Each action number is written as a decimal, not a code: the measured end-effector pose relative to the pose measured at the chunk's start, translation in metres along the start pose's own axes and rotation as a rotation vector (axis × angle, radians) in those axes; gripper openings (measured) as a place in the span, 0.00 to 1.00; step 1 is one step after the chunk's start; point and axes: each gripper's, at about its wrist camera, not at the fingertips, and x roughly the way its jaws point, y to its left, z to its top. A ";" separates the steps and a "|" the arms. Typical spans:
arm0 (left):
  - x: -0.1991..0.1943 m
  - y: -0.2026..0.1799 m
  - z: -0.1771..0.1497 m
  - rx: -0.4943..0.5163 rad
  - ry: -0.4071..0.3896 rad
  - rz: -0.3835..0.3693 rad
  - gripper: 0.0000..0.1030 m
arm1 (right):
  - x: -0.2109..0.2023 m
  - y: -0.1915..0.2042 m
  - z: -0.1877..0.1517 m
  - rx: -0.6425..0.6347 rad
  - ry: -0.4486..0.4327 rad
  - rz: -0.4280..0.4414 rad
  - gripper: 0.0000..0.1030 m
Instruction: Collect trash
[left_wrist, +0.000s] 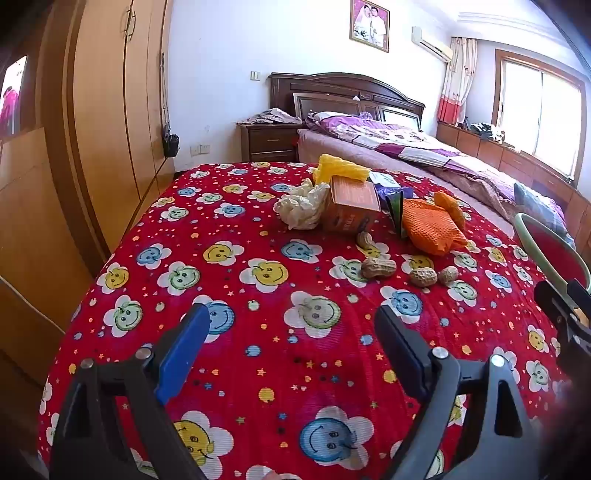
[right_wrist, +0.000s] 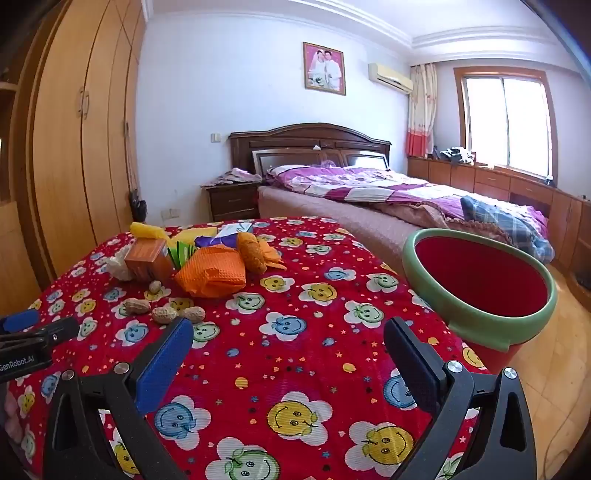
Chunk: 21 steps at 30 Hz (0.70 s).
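Trash lies at the far side of a table with a red smiley-flower cloth (left_wrist: 258, 280): a crumpled white tissue (left_wrist: 301, 208), an orange box (left_wrist: 351, 208), an orange net bag (left_wrist: 430, 229), yellow plastic (left_wrist: 340, 168) and several peanut shells (left_wrist: 378, 267). The same pile shows in the right wrist view, with the net bag (right_wrist: 212, 275) and shells (right_wrist: 164, 314). A red bin with a green rim (right_wrist: 476, 284) stands at the table's right edge. My left gripper (left_wrist: 291, 325) is open and empty over the near cloth. My right gripper (right_wrist: 288, 339) is open and empty too.
A wooden wardrobe (left_wrist: 110, 122) runs along the left. A bed with purple bedding (right_wrist: 369, 188) and a nightstand (right_wrist: 232, 201) stand behind the table. Low cabinets (right_wrist: 498, 184) run under the window on the right.
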 end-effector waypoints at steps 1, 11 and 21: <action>0.000 0.000 0.000 -0.001 0.000 0.001 0.88 | 0.000 0.000 0.000 0.003 -0.001 0.001 0.99; -0.008 -0.002 0.002 -0.010 -0.009 -0.001 0.88 | -0.002 0.005 -0.002 -0.003 -0.010 -0.005 0.99; -0.005 0.006 0.001 -0.018 -0.010 -0.012 0.88 | -0.001 0.005 -0.001 -0.022 -0.006 -0.007 0.99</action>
